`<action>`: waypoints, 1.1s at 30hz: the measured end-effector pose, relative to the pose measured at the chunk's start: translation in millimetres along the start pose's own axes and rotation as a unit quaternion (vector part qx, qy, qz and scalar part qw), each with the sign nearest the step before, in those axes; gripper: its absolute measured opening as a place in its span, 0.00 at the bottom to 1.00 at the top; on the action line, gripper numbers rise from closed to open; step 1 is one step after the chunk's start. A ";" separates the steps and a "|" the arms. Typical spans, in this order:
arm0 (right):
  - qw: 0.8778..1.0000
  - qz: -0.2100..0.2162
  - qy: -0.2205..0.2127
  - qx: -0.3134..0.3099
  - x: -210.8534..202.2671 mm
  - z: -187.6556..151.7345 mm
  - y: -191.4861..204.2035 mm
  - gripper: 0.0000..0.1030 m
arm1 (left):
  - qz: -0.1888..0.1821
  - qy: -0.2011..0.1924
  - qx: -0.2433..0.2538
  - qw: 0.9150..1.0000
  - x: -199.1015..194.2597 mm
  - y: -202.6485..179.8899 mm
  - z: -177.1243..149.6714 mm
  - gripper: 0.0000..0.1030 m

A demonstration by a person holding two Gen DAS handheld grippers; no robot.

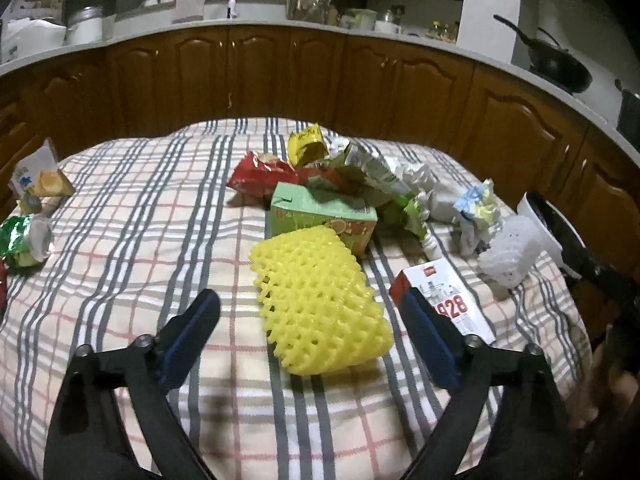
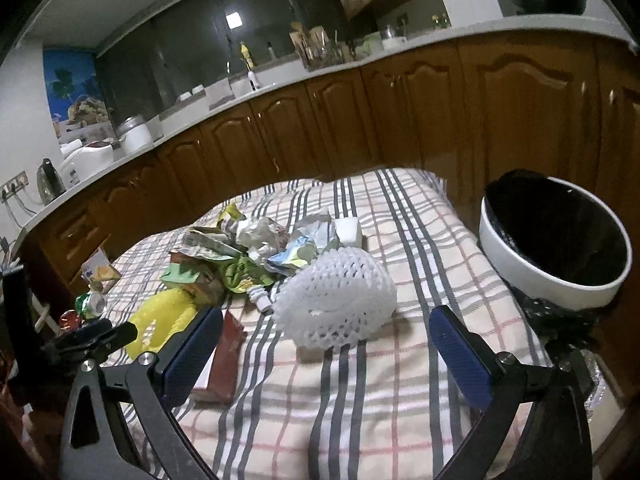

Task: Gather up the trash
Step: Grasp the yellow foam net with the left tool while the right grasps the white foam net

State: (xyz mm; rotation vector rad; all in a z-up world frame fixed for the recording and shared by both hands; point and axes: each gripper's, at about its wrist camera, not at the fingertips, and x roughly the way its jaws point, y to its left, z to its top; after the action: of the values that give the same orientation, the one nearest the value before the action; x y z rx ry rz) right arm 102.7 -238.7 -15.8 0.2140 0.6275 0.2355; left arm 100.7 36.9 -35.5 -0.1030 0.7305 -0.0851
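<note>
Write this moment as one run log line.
left gripper: open, at yellow foam net | right gripper: open, at white foam net | bin: empty

Bare cloth (image 2: pixel 360 412) up to white foam net (image 2: pixel 336 300) — bin (image 2: pixel 556 280) close alongside

Behind the table with its plaid cloth (image 1: pixel 120 240) runs a row of brown wooden cabinets (image 1: pixel 256 76) under a pale countertop (image 1: pixel 256 24), and above it a dark window (image 2: pixel 180 40).
</note>
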 end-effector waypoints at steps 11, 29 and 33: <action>0.999 0.018 0.045 0.015 33.9 5.2 -9.0 0.04 | -0.042 0.025 0.006 0.999 14.0 2.0 -1.4 0.15; 0.999 0.010 0.021 0.033 28.2 22.2 -20.5 0.89 | -0.083 -0.036 0.018 0.996 -35.0 -10.4 28.5 0.12; 0.998 0.024 0.050 0.041 50.5 23.2 -24.3 0.55 | -0.089 -0.039 0.013 0.995 -34.2 -12.1 33.6 0.12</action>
State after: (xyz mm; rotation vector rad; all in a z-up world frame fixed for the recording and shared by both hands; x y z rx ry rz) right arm 160.0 -250.6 -31.9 0.2986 0.7325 0.2670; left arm 97.3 31.0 13.5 -0.1464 0.6413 -0.2601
